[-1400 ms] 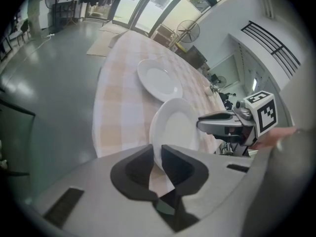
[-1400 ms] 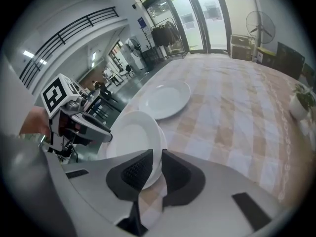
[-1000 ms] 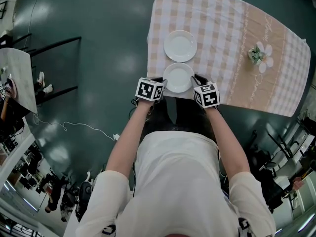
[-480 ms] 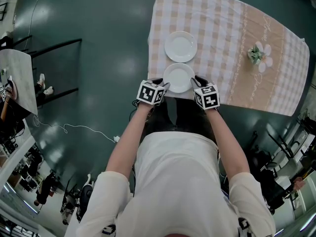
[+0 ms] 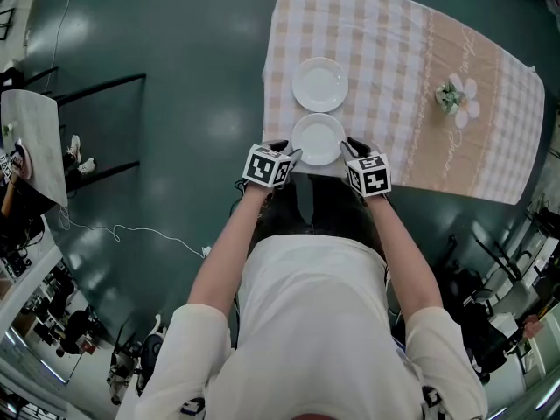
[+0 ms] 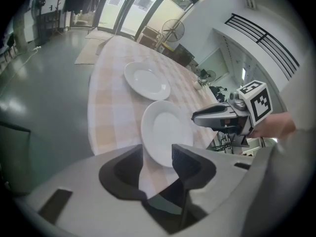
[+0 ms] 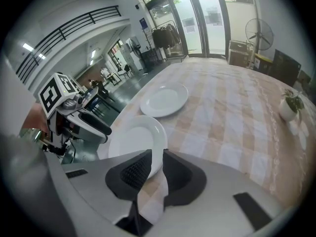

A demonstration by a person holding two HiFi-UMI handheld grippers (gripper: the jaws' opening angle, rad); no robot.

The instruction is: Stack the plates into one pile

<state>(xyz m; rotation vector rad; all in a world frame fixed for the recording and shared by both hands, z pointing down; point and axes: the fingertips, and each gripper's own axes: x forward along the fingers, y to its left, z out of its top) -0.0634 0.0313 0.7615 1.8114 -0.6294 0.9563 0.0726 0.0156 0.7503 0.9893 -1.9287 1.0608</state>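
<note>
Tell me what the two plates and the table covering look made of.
Near plate and far plate: smooth glossy white, likely glazed ceramic, though melamine is possible; soft sheen on their rims. Tablecloth: matte checked woven fabric; its edge hangs limp.

A glossy dark green floor point(image 5: 175, 103) is seen in the head view, with ceiling light reflected on it in pale patches. A worktop point(image 5: 394, 59) covered by a beige and white checked cloth is set at one o'clock. At nine o'clock a black metal frame point(image 5: 96, 82) is stood on the floor, and a second cloth-covered table point(image 5: 35, 138) is cut off by the edge there. A thin white cable point(image 5: 131, 231) is trailed across the floor at eight o'clock. In the right gripper view, tall glazed doors point(image 7: 212, 19) are lit by daylight at twelve o'clock, a standing fan point(image 7: 260, 33) is placed at one o'clock, and a railed upper gallery point(image 7: 74, 28) is seen at ten o'clock
</note>
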